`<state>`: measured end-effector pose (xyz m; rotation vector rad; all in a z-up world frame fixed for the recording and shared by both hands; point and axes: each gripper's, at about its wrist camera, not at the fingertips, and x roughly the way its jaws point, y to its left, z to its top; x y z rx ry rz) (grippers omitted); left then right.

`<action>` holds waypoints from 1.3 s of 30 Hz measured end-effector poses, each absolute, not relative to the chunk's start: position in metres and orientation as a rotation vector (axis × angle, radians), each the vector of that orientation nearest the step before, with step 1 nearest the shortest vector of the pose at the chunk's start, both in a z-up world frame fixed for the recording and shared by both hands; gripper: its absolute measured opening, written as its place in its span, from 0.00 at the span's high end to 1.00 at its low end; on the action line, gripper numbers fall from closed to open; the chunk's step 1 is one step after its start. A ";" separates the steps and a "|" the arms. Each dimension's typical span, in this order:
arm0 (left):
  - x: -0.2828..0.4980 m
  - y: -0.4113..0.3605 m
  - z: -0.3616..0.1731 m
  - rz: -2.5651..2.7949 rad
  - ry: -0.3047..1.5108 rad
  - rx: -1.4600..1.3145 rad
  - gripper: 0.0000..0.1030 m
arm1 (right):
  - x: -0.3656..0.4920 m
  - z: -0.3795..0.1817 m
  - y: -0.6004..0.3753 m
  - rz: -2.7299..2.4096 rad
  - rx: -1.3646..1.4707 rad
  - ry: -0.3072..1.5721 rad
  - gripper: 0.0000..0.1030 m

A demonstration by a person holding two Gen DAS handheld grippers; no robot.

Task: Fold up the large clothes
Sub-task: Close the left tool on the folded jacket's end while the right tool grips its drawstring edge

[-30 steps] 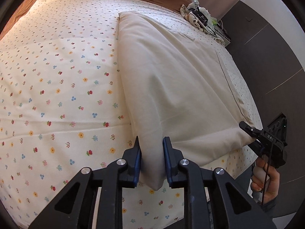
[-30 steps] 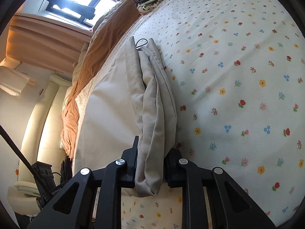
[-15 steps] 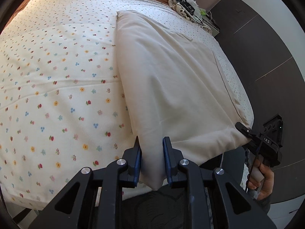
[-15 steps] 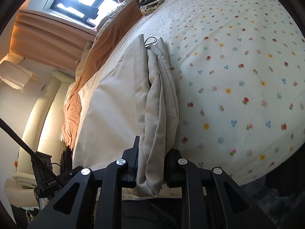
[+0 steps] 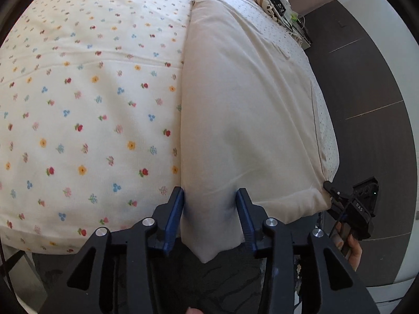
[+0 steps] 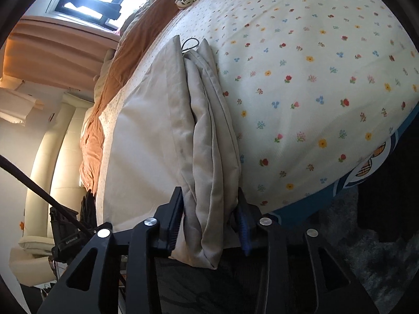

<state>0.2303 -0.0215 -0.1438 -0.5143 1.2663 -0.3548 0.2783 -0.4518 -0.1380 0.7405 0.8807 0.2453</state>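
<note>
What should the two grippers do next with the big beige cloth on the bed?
Probably pull both straight back. The left hand-held gripper and right hand-held gripper are opening, with the folded beige cloth lying flat on the flowered bedsheet and its near corners between their loosened jaws.

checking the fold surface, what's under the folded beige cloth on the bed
The folded beige cloth lies on a cream flower-printed bedsheet, which shows along both its sides. Its near corners overhang the bed edge. Anything directly beneath the cloth is covered.
</note>
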 end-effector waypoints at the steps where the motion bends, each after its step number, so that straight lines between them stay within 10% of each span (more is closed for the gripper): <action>1: 0.232 -0.020 -0.141 -0.350 1.256 -0.505 0.52 | 0.280 -0.132 -0.457 0.237 0.732 0.866 0.43; 4: 0.242 -0.017 -0.134 -0.346 1.224 -0.533 0.26 | 0.293 -0.112 -0.470 0.219 0.721 0.834 0.39; 26: 0.372 -0.015 -0.138 -0.269 1.138 -0.555 0.26 | 0.497 -0.086 -0.415 0.275 0.562 0.870 0.45; 32: 0.405 -0.021 -0.141 -0.268 1.124 -0.549 0.30 | 0.532 -0.097 -0.404 0.285 0.565 0.898 0.66; 36: 0.420 -0.029 -0.141 -0.279 1.134 -0.524 0.40 | 0.539 -0.102 -0.408 0.327 0.606 0.878 0.97; 39: 0.423 -0.039 -0.135 -0.283 1.126 -0.481 0.40 | 0.531 -0.101 -0.414 0.316 0.584 0.841 0.99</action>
